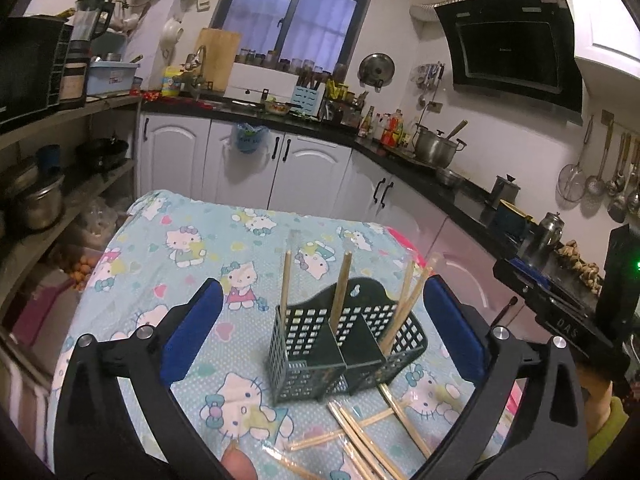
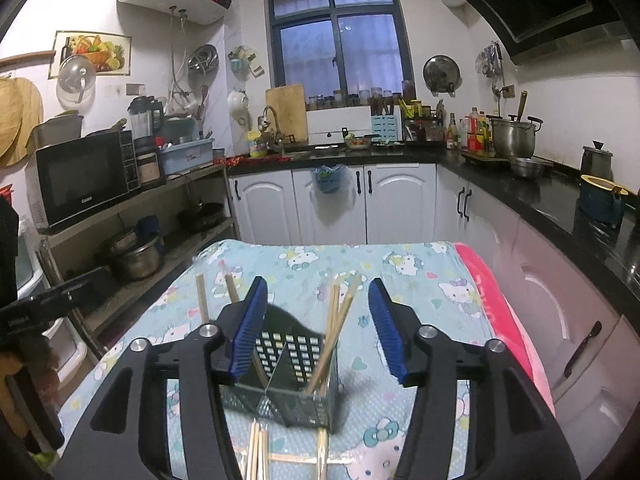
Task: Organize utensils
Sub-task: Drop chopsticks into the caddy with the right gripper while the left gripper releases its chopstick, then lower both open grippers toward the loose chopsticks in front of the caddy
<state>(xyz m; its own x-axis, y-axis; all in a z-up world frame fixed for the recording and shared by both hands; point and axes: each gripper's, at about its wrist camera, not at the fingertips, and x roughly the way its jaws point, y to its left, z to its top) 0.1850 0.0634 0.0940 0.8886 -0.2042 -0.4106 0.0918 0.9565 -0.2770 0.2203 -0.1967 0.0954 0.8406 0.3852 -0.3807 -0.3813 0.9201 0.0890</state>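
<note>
Four or so chopsticks [image 1: 343,288] stand in the dark mesh caddy [image 1: 340,354] on the cloth-covered bench [image 1: 180,240]; several more loose chopsticks [image 1: 360,436] lie before it, unsorted. Left tongs [image 1: 322,330] gape wide, empty, flanking the caddy. Right tongs [image 2: 318,330] part-open, empty, caddy just ahead between them.

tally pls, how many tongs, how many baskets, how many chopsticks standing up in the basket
tongs: 2 (left tongs, right tongs, both open and empty)
basket: 1
standing chopsticks: at least 4; the right-hand cluster overlaps, so it may hide one more
total: at least 7
</note>
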